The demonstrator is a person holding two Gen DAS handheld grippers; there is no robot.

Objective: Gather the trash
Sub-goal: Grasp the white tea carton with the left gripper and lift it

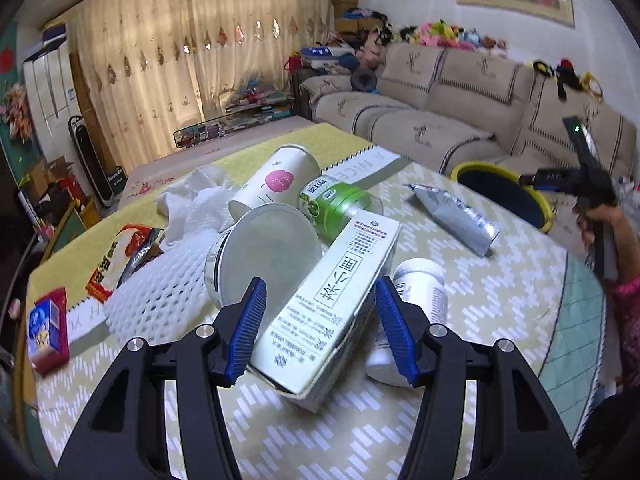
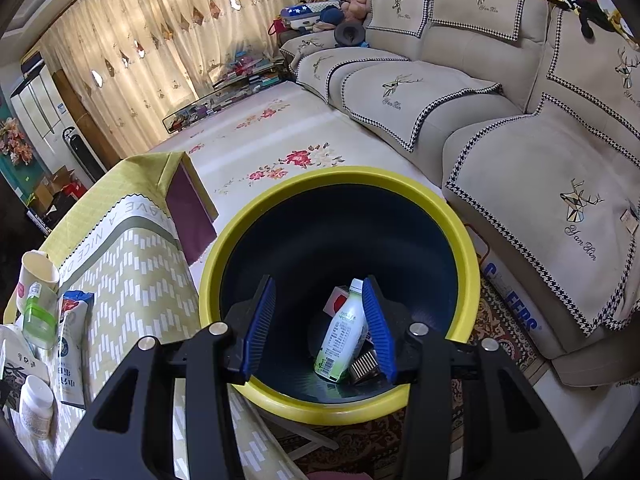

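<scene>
Now the left claw stands wide around a tilted carton mid-surface, pads not touching; the right claw, wide and empty, hangs above the bin beside the surface's edge.

Your left hand-held gripper points forward and down, jaws spread wide; your right hand-held gripper tilts steeply downward, jaws likewise apart, nothing clamped between them

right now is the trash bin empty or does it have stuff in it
Not empty. The right wrist view looks down into the yellow-rimmed bin, where a white-and-green bottle, a small red-and-white box and a dark ribbed item lie at the bottom.
</scene>
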